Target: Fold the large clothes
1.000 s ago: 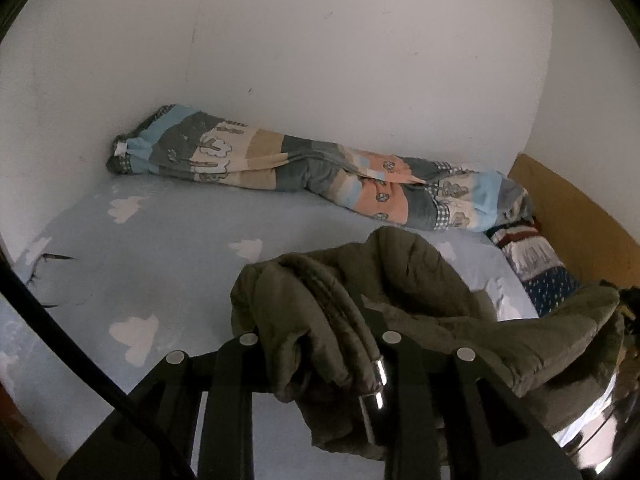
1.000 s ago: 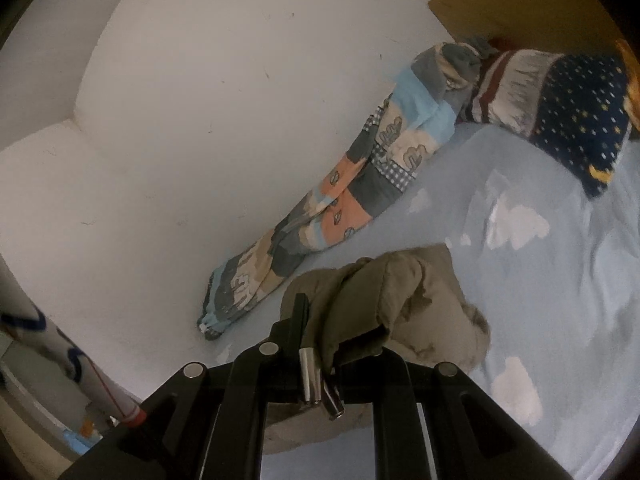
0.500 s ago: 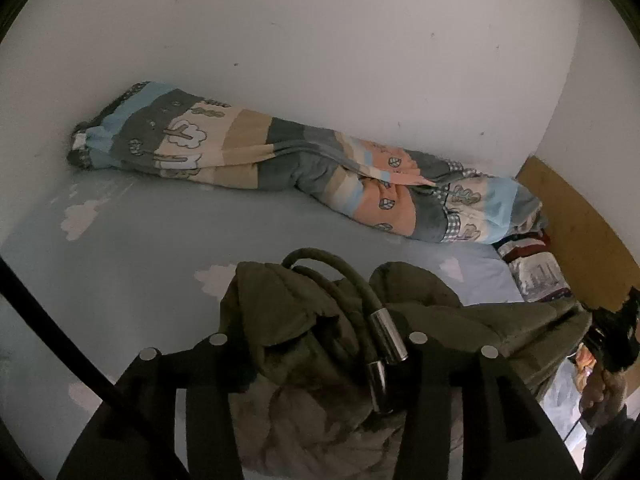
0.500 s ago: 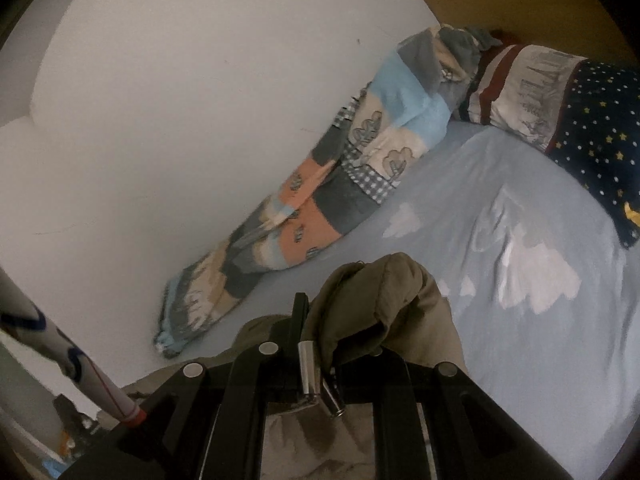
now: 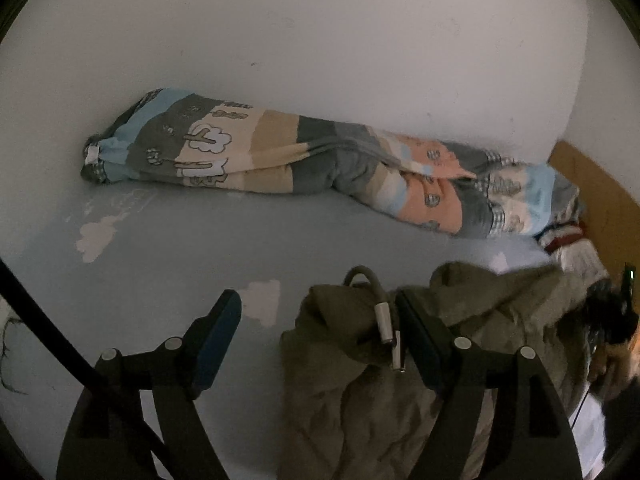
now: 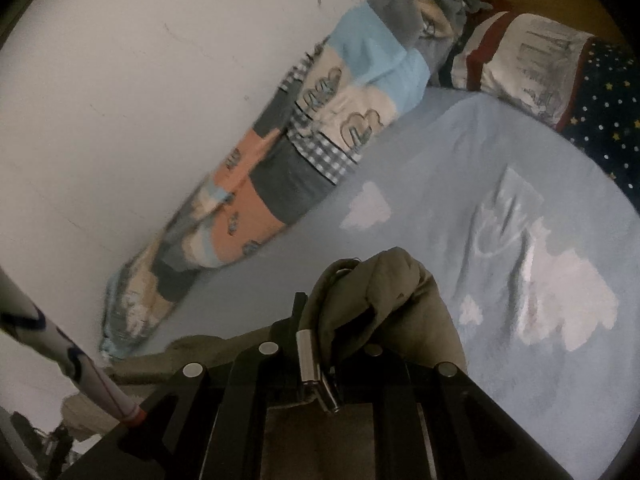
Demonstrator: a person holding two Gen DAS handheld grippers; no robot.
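Left gripper (image 5: 316, 332): fingers spread wide apart, nothing between them; right-hand finger (image 5: 416, 344) lies against the jacket, left-hand finger over bare sheet.
Right gripper (image 6: 324, 344): fingers drawn together, clamped on a bunched fold of the jacket.
Jacket (image 5: 360, 408): olive green, crumpled on the bed just in front of both grippers; drawstring (image 5: 368, 280) with metal tips (image 6: 310, 356) loops over the cloth at each gripper.
Bed sheet (image 5: 180, 248): pale blue with white cloud prints, under the jacket.
Quilt (image 5: 304, 160): rolled long, patchwork of blue, grey, beige and peach, lying along the wall beyond the jacket.
Pillow (image 6: 532, 64): at the quilt's far end, white and red, with dark starred cloth beside it.
Wall (image 5: 320, 40): white, behind the quilt.
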